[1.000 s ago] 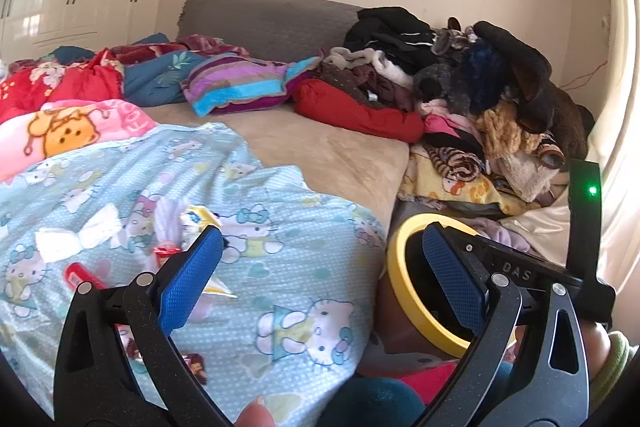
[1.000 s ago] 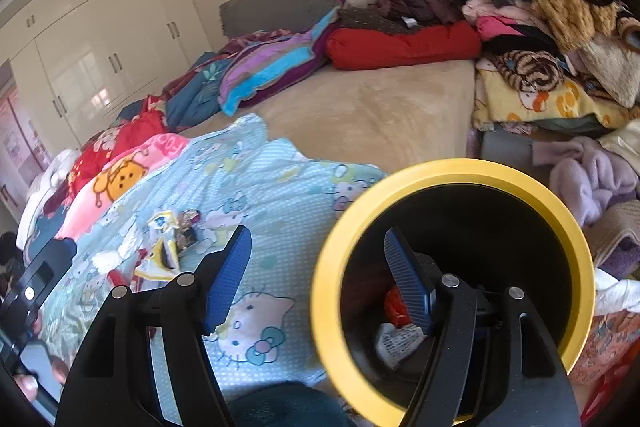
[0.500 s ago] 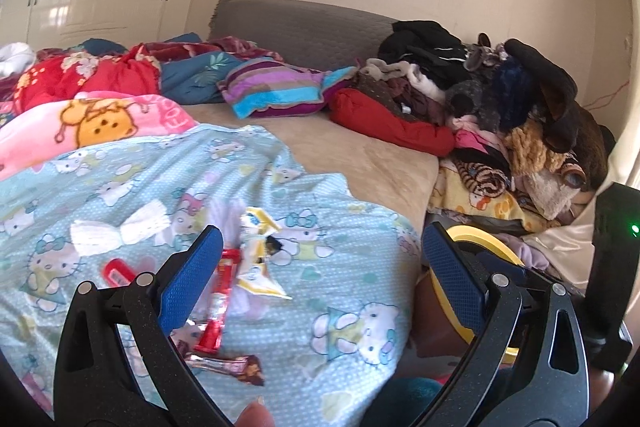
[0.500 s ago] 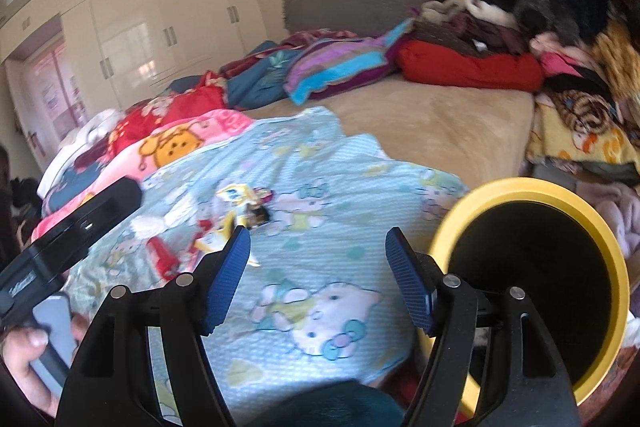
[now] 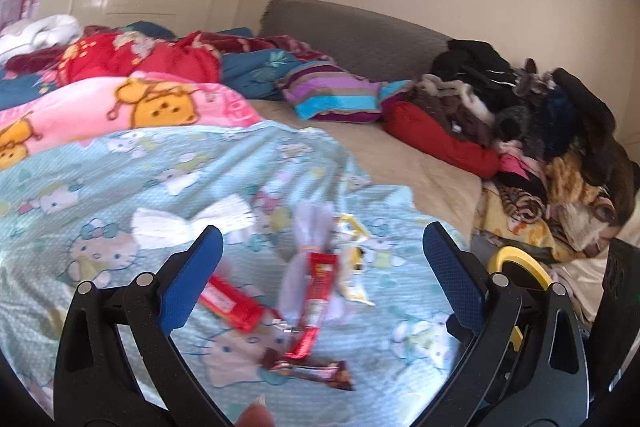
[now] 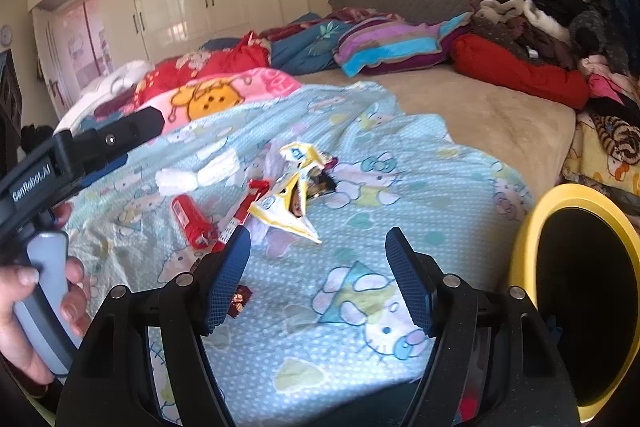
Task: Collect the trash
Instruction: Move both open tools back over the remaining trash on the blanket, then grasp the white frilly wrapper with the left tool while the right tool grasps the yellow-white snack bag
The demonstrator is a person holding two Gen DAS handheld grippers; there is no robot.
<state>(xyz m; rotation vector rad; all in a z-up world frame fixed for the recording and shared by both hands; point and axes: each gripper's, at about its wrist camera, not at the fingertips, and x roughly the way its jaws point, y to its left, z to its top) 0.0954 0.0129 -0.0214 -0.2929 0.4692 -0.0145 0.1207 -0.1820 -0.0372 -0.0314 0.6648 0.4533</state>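
Over the blanket (image 5: 100, 187), left tongs (image 5: 320, 275) agape, wrappers (image 5: 316, 291) seemingly untouched; bin (image 6: 576, 291) beside

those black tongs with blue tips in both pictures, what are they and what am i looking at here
They are hand-held grippers, one in each of a person's hands, each carrying a camera that looks out along its fingers. One picture is from the left gripper, the other from the right gripper. Both are open and hold nothing. On the pale blue cartoon-cat blanket lies trash: a torn yellow-and-white wrapper, a red wrapped packet, a long red wrapper and a white twisted tissue. The yellow-rimmed black bin waits beside the bed.
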